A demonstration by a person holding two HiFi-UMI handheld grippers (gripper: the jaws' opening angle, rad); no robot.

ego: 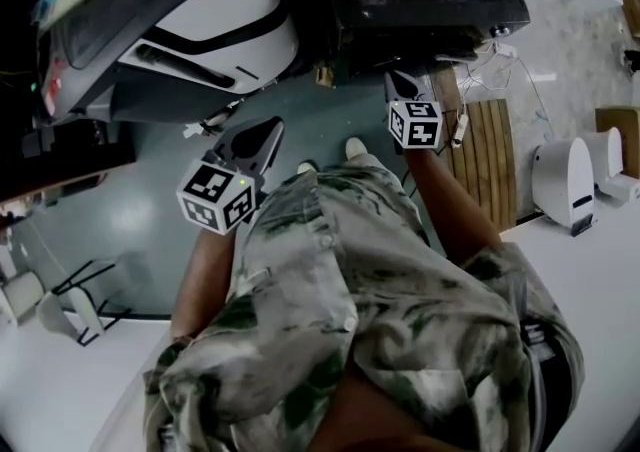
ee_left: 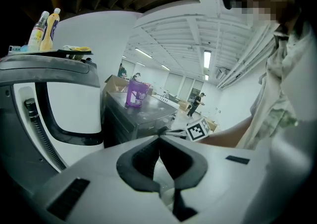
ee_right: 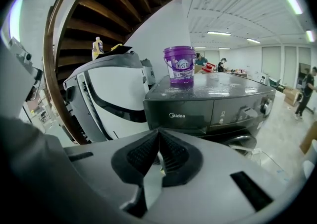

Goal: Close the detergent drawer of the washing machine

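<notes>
closed jaw tips of the right gripper sit nearest the lens, pads pressed together with nothing between them. left gripper: likewise clenched and empty.

detergent drawer: it lies at 12 o'clock just above my right tips in the right gripper view, at the upper left of the washing machine front, apart from both grippers. its face reads flush with the control panel at its 3 o'clock side; i judge it shut, or very nearly so. purple bucket stands on the lid, at 12 o'clock of the drawer.

orientation: the drawer face points toward me. its long axis runs level, 9 to 3 o'clock, and its travel goes straight into the cabinet.

recommendation: if any gap is found, i press with shut tips on the middle of the face, square to it and not at a corner, so it does not skew on its slide.
</notes>
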